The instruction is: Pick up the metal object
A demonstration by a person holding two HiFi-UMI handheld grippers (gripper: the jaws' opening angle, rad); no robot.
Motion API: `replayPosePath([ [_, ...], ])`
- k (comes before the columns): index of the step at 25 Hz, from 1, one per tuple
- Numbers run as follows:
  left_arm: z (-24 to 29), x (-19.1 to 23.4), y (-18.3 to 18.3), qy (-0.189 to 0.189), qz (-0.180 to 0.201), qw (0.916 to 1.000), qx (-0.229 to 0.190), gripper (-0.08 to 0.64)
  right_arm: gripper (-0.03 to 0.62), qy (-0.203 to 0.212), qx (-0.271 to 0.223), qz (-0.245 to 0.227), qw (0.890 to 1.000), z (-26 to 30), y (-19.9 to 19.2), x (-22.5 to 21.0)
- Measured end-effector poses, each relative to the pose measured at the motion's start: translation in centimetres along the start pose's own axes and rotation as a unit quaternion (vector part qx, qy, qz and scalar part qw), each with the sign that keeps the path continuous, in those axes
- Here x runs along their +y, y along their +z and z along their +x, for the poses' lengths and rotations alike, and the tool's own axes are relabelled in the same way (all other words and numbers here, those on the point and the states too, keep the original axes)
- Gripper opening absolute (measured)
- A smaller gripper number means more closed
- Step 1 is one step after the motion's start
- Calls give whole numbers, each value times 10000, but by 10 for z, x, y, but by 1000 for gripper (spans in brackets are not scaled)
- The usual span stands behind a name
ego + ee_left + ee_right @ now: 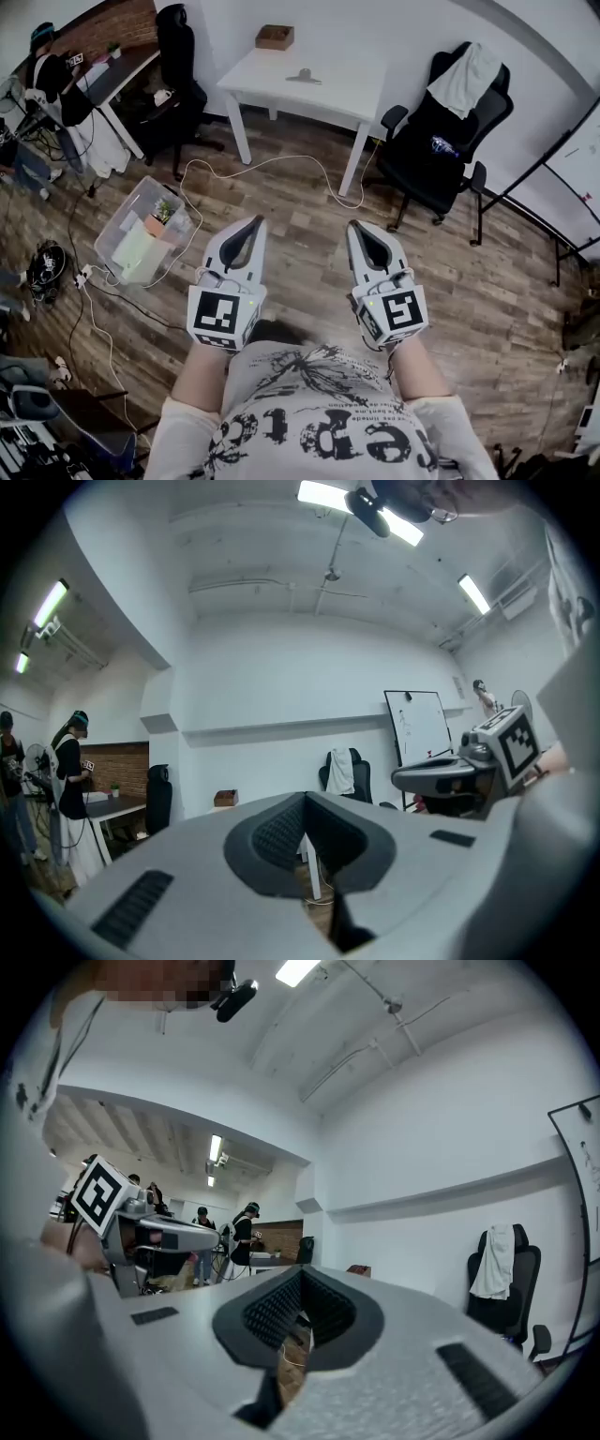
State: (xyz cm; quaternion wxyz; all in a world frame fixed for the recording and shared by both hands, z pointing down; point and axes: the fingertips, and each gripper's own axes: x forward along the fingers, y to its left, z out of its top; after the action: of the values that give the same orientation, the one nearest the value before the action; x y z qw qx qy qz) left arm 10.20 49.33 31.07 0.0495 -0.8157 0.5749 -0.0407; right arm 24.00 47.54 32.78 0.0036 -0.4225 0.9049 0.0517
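Note:
A small metal object lies on the white table at the far side of the room. Both grippers are held level in front of the person's chest, well short of the table. My left gripper is shut with nothing between its tips. My right gripper is shut and empty too. In the left gripper view the left gripper points at the far wall, jaws touching. The right gripper likewise shows jaws closed on nothing.
A brown box sits at the table's back edge. A black office chair with a white cloth stands right of the table, another black chair left. A clear plastic bin and cables lie on the wooden floor. People stand at a desk.

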Motion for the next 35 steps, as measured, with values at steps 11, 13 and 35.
replayPosePath([
  [11,41,33,-33,179,-136,9996,197,11,-9,78,351,175,9992,58,-38,-26],
  [13,58,54,-40,242,-155,9994,211,11,-9,82,385,197,9990,84,-44,-32],
  [35,353,335,-54,-831,23,9964,167,12,-8,-628,716,72,9954,472,-66,-133],
])
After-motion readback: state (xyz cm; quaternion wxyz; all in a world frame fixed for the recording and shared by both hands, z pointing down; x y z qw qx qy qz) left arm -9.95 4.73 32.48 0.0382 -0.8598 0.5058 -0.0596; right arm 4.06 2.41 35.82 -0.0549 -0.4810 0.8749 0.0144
